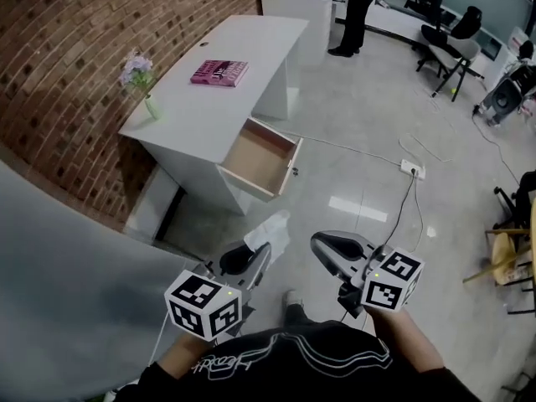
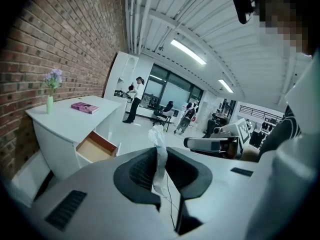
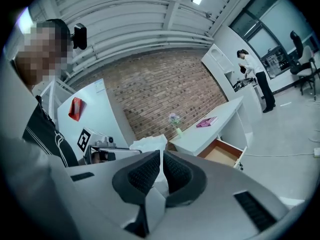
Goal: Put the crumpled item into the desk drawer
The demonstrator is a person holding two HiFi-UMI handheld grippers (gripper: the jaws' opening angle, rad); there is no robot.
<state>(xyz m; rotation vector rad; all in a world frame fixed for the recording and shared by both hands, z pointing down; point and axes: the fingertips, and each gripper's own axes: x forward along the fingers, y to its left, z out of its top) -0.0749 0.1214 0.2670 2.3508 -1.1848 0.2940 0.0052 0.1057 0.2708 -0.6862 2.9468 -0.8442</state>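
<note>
Two tongs low in frame: left gripper [image 1: 255, 254] pinches the wad [image 1: 273, 224], right gripper [image 1: 322, 245] is closed, apparently empty. Wad hangs over floor, short of the open drawer [image 1: 255, 153] at centre. Carry it level past the rim, release well inside!

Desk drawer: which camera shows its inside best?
The head view. It looks down into the open drawer and shows its whole wooden floor and side walls. The left gripper view shows it smaller and from low down, mostly one side wall. The right gripper view shows only part of the floor behind the front panel.
</note>
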